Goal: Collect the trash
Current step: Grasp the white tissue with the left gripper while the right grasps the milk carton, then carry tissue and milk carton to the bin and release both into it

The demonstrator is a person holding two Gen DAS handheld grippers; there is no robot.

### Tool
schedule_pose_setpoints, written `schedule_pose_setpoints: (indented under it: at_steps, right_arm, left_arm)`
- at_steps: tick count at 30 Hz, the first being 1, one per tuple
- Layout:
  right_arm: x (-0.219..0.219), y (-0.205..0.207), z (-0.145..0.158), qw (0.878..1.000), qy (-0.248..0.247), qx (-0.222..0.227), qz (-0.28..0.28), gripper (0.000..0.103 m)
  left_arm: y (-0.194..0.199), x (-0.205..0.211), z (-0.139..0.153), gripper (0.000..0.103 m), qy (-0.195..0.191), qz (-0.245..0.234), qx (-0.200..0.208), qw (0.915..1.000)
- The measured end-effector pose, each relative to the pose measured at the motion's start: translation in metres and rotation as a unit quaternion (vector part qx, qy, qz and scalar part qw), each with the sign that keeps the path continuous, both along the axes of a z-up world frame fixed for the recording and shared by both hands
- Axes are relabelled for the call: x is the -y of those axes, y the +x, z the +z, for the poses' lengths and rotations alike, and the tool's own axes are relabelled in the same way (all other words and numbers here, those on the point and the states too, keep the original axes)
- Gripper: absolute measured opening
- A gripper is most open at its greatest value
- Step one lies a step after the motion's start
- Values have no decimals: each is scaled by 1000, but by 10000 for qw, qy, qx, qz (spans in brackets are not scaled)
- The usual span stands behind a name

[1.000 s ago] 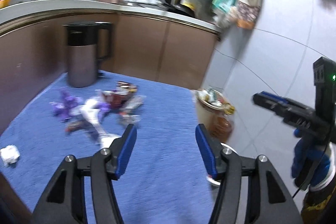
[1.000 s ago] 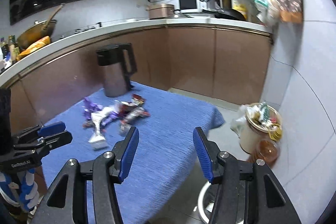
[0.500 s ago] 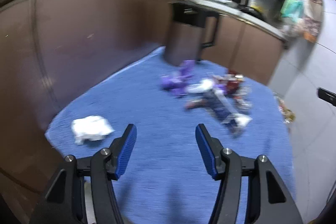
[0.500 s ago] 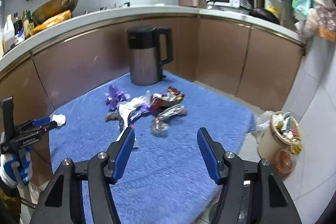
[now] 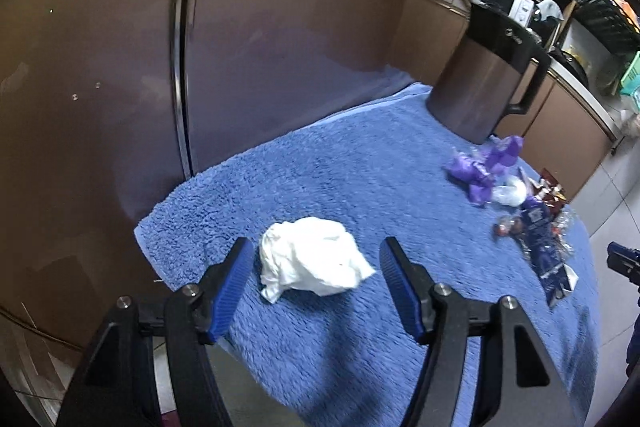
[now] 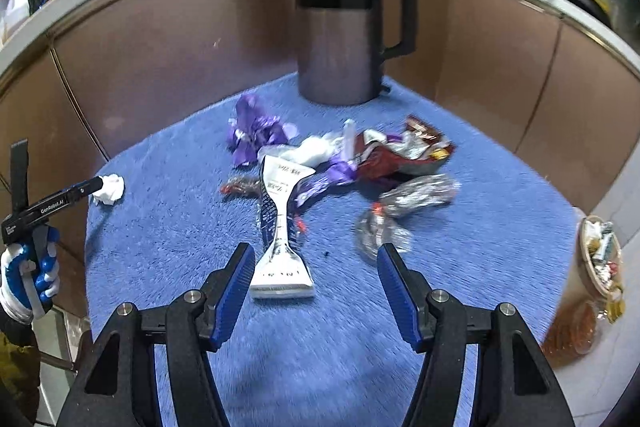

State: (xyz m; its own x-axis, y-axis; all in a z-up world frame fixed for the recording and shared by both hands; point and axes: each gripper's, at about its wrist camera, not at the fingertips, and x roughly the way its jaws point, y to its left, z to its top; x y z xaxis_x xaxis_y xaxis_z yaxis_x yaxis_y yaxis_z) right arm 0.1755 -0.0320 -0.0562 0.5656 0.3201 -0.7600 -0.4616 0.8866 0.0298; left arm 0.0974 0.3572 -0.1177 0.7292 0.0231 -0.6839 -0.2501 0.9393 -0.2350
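A crumpled white tissue (image 5: 312,261) lies near the corner of the blue towel (image 5: 360,187). My left gripper (image 5: 316,267) is open with the tissue between its fingers, not pinched. In the right wrist view the tissue (image 6: 109,188) sits at the left gripper's tip. My right gripper (image 6: 316,267) is open, just in front of a blue and white pouch (image 6: 280,223). Behind the pouch lie purple wrappers (image 6: 252,133), a red snack bag (image 6: 400,155) and clear foil wrappers (image 6: 404,203).
A steel kettle with a black handle (image 6: 344,35) stands at the back of the towel. Brown cabinet doors (image 5: 120,67) close in behind and to the left. A full trash bin (image 6: 596,267) stands on the floor to the right.
My left gripper has swung left and closed in on the white tissue, which now sits between its open fingers. My right gripper has moved down and forward toward the wrapper pile.
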Motion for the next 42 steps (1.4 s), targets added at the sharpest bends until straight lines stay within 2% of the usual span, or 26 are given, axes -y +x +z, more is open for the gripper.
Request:
schedule_pose_setpoints:
  at_steps: [5, 9, 16, 20, 22, 23, 25, 27, 29, 37, 42]
  right_arm:
    - [-21, 22, -21, 9994, -63, -266, 200, 61]
    - [-36, 37, -42, 9979, -170, -513, 344, 61]
    - [-52, 52, -62, 9960, -292, -702, 460, 61]
    - [-58, 58, -70, 9951, -362, -766, 502, 61]
    - [-60, 61, -75, 9947, -396, -810, 501, 56]
    - [-60, 61, -76, 9945, -407, -820, 506, 50]
    - [-61, 61, -78, 9943, -485, -799, 507, 45]
    - [-61, 61, -78, 9945, -486, -778, 506, 33]
    - [-61, 61, -77, 9947, -475, -761, 497, 30]
    - [-53, 53, -70, 9965, -328, -647, 427, 29]
    - [-42, 39, -45, 9986, -117, -370, 347, 29]
  left_arm:
    - [13, 4, -16, 63, -25, 29, -156, 9999]
    - [16, 12, -21, 63, 177, 49, -171, 9997]
    - [16, 10, -23, 35, 191, 152, -126, 9996]
    - [13, 7, -22, 25, 90, 124, -111, 9998]
    - [10, 8, -21, 22, 56, 122, -84, 9999]
    - [9, 8, -21, 21, 22, 124, -67, 9999]
    - [7, 7, -20, 20, -41, 160, -30, 9999]
    - [4, 6, -18, 20, -113, 198, 12, 9997]
    - [1, 6, -15, 19, -153, 211, 55, 9996]
    - [-9, 19, 6, 19, -142, 81, 255, 9995]
    - [-19, 30, 20, 19, -120, -24, 372, 9992]
